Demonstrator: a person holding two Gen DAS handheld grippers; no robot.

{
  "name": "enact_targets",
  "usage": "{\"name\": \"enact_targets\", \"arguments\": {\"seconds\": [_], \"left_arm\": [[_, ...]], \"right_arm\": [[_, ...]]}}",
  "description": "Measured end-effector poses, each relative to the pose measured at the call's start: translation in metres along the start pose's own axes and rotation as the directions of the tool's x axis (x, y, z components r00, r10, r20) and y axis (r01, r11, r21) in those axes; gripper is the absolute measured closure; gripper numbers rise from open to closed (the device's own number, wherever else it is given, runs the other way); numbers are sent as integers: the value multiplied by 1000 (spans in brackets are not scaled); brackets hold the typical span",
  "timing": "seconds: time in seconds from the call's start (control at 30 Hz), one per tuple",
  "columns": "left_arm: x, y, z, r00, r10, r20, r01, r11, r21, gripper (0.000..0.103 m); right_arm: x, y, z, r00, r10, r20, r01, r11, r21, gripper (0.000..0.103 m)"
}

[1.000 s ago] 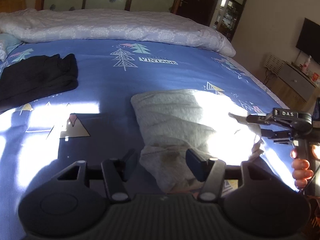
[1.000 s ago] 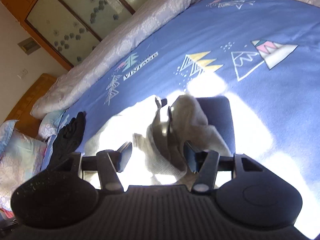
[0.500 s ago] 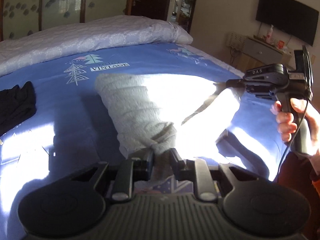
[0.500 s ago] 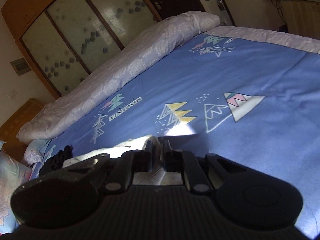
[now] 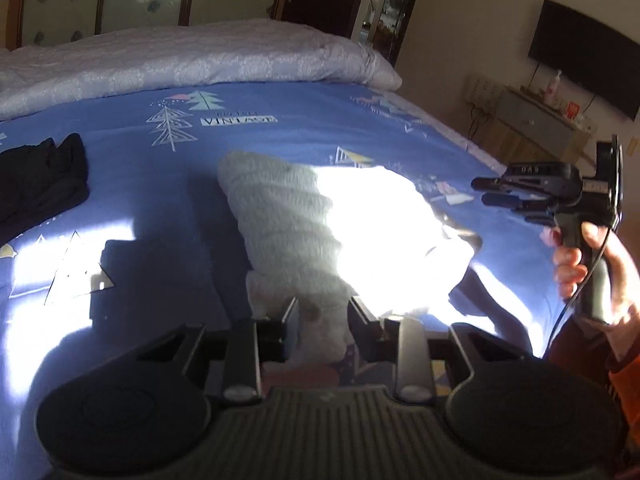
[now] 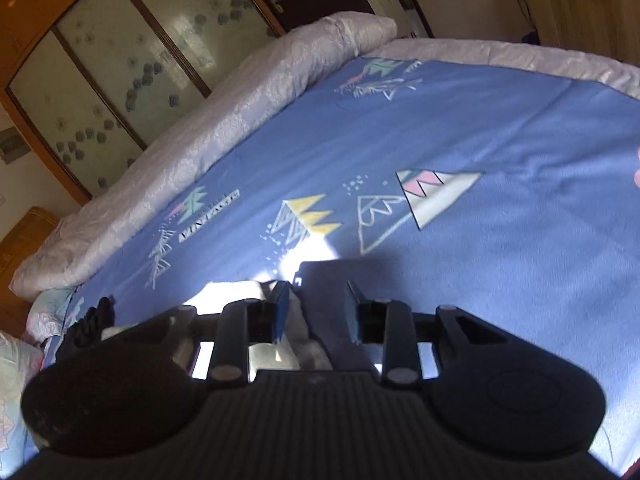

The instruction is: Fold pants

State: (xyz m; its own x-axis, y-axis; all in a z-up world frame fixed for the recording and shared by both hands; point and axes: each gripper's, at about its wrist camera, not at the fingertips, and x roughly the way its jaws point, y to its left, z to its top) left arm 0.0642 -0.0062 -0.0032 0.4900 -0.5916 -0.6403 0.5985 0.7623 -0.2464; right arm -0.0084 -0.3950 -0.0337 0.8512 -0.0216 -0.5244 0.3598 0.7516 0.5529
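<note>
Light grey pants (image 5: 288, 216) lie folded on the blue patterned bedsheet (image 5: 280, 136), half in bright sun. My left gripper (image 5: 326, 318) sits at their near end. Its jaws are opening, with a bunch of the fabric lying loosely between the fingers. My right gripper (image 5: 480, 191), held by a person's hand (image 5: 592, 264), hovers just past the pants' right edge without touching it. In the right wrist view its jaws (image 6: 316, 308) are opening over shadowed sheet. Only a bit of the pants (image 6: 298, 320) shows beside the left finger.
A black garment (image 5: 36, 180) lies at the left of the bed. A rolled pale quilt (image 5: 200, 60) runs along the far side. Beyond the bed's right edge stand a low cabinet (image 5: 536, 124) and a wall television (image 5: 584, 68).
Both grippers went from apart to shut on the pants, and their jaws have now parted again. The right gripper has lifted off the pants' right edge, which dropped onto the bed.
</note>
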Motion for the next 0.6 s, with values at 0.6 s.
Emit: {"name": "enact_targets", "arguments": {"seconds": [0.6], "left_arm": [[86,-8,-2,982,89,-168,-89,996,4,77]], "right_arm": [[138,23,-7,957,92,-275,-56,989,137,103]]}}
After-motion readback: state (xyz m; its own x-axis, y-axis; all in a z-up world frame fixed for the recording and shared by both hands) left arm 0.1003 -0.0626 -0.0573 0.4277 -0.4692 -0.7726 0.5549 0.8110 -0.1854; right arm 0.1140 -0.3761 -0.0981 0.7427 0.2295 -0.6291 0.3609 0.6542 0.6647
